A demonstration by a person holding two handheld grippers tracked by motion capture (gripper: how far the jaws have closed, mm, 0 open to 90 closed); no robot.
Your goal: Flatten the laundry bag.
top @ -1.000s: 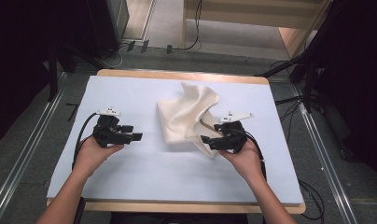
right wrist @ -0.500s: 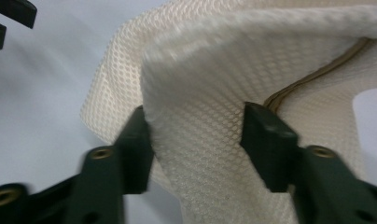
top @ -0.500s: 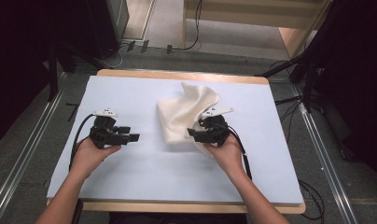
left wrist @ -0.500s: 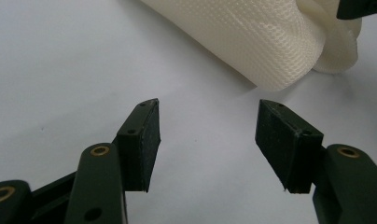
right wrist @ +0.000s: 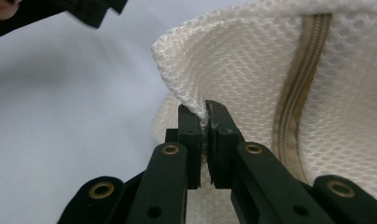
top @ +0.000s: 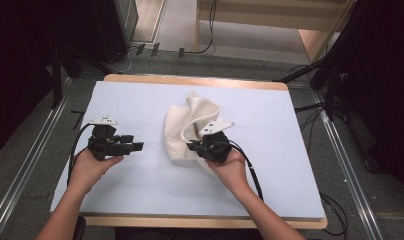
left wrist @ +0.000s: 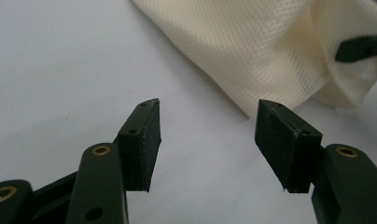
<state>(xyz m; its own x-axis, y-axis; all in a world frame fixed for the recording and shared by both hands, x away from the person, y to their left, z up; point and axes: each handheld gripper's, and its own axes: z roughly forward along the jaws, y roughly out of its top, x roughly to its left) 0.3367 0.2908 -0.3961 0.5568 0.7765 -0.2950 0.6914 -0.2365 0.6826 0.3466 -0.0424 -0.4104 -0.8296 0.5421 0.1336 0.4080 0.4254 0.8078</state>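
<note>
Now the right gripper [right wrist: 205, 109] has just closed its fingers on the mesh bag [right wrist: 252, 70]; the left gripper [left wrist: 207, 123] gapes empty beside it.

Left gripper [top: 132, 147] held level at nine o'clock, jaws spread, pointing toward three. Right gripper [top: 192, 146] at centre, pointing toward nine, jaws just closing, now pinched together.

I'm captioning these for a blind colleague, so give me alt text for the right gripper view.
The right gripper has its two black jaws pinched shut on an edge of a cream mesh bag. A tan zipper runs down the mesh to the right of the jaws, and the pale blue table cover lies behind on the left.
</note>
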